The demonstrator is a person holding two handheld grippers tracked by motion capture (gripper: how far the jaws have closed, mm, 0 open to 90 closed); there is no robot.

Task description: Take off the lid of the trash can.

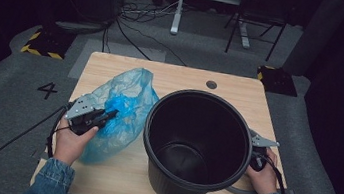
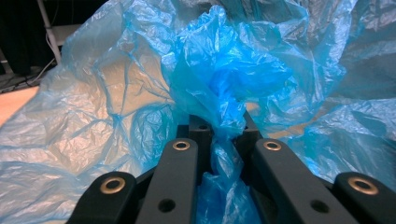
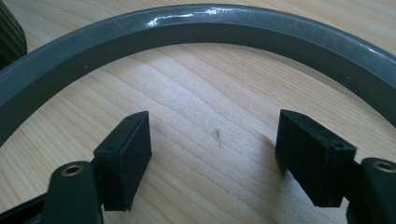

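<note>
A crumpled blue plastic bag [image 1: 123, 106] lies on the left half of the wooden table [image 1: 183, 76]. My left gripper [image 1: 108, 114] is shut on a bunched fold of it; in the left gripper view the blue film [image 2: 224, 84] is pinched between the black jaws of the left gripper [image 2: 223, 129] and billows out beyond them. A large black bin [image 1: 197, 146] stands upright and empty at the table's middle. My right gripper [image 1: 257, 157] sits low by the bin's right side, partly hidden behind it. In the right gripper view the right gripper [image 3: 212, 135] stands open over bare wood.
A grey curved band [image 3: 196, 23] arcs across the table just past the right jaws, and the band [image 1: 241, 191] shows by the bin's foot. Beyond the table lie cables [image 1: 140, 17], a desk frame [image 1: 179, 7] and a chair [image 1: 255, 22].
</note>
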